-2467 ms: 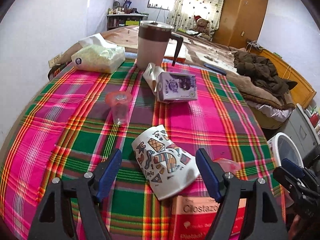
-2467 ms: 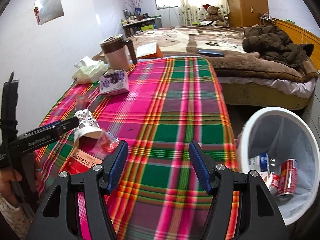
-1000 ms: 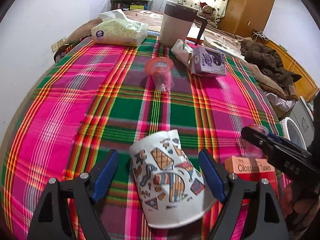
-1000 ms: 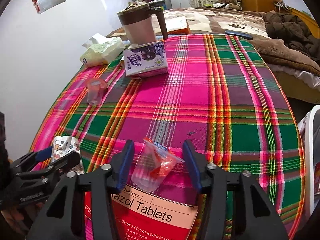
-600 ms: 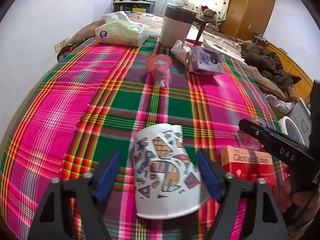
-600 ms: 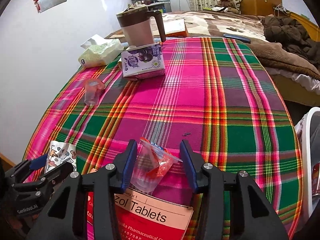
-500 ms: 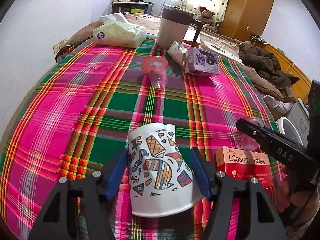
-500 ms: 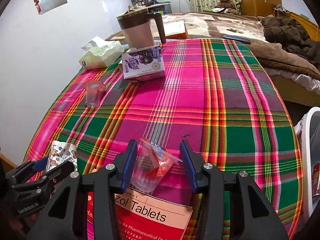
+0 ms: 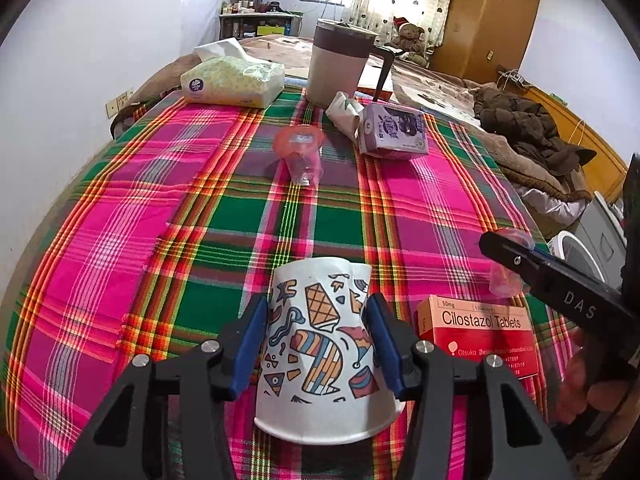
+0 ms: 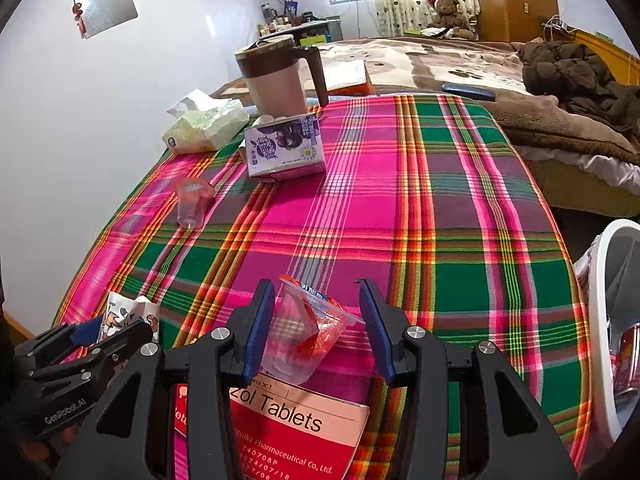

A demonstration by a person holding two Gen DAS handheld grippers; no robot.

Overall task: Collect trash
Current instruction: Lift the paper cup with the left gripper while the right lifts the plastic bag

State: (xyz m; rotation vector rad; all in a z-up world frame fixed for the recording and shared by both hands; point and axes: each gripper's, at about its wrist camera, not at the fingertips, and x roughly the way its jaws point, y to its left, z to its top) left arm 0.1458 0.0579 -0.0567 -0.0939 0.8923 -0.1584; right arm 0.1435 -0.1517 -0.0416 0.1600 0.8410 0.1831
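My left gripper (image 9: 318, 344) is shut on a patterned paper cup (image 9: 320, 344), its pads pressing both sides; the cup's rim points toward the camera. In the right wrist view the cup (image 10: 128, 314) shows at the lower left. My right gripper (image 10: 316, 328) brackets a clear plastic jelly cup with a torn red lid (image 10: 306, 330); its left pad touches the cup, and a gap remains at the right pad. A red Cilostazol Tablets box (image 10: 280, 428) lies beneath it and also shows in the left wrist view (image 9: 478, 334).
On the plaid tablecloth (image 9: 200, 220) lie a second clear cup with a red lid (image 9: 300, 152), a purple drink carton (image 9: 394, 132), a tissue pack (image 9: 232, 82) and a brown-lidded jug (image 9: 340, 64). A white trash bin (image 10: 612, 320) stands past the table's right edge.
My left gripper closed onto the paper cup, which was loosely between open jaws before. My right gripper stays around the jelly cup, its jaws slightly narrower than a second ago.
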